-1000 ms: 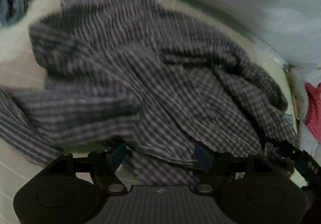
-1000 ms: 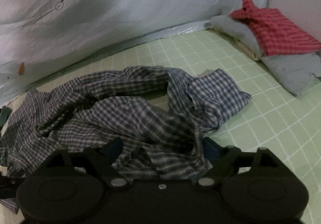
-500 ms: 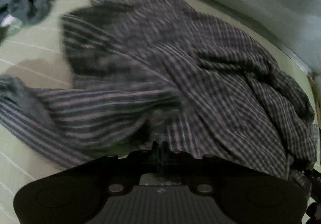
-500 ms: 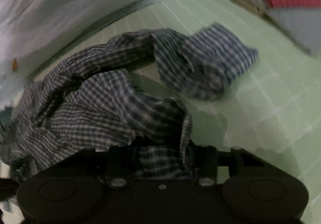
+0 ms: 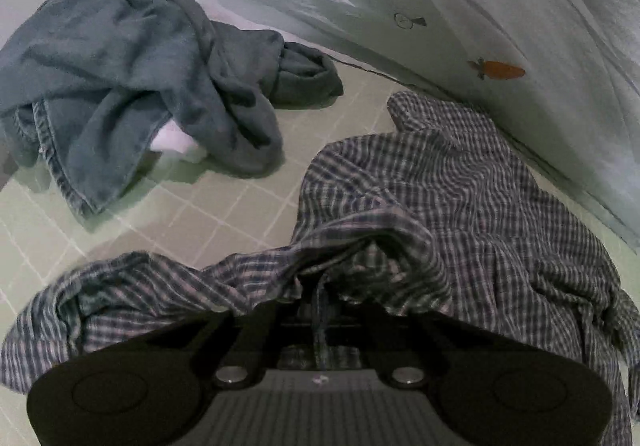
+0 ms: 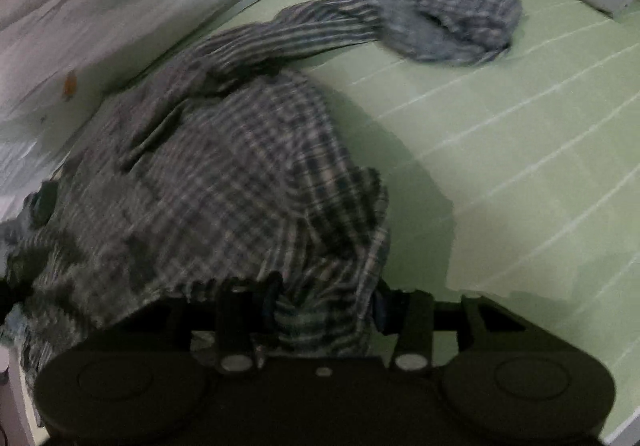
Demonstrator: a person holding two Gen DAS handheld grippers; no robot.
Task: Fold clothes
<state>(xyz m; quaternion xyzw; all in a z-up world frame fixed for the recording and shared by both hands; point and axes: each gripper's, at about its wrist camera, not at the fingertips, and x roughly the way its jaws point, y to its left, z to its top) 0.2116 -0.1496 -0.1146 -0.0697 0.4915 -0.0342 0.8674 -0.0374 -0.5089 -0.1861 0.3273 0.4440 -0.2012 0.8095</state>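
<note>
Checked cotton shirt [image 5: 460,206], loose ahead of wide jaws a second ago, is now pinched by left gripper [image 5: 320,310] and bunched inside half-closed right gripper [image 6: 324,310], spreading forward over green mat [image 6: 500,166]; ready to spread flat.

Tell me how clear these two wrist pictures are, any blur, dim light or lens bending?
Left wrist view: dim and bluish but fairly sharp, the checked shirt and the grey-blue garment read clearly; fisheye bends the sheet's grid lines and blackens the corners. Right wrist view: motion-smeared, the shirt's sleeve streaks, and a hard shadow falls on the green sheet.
</note>
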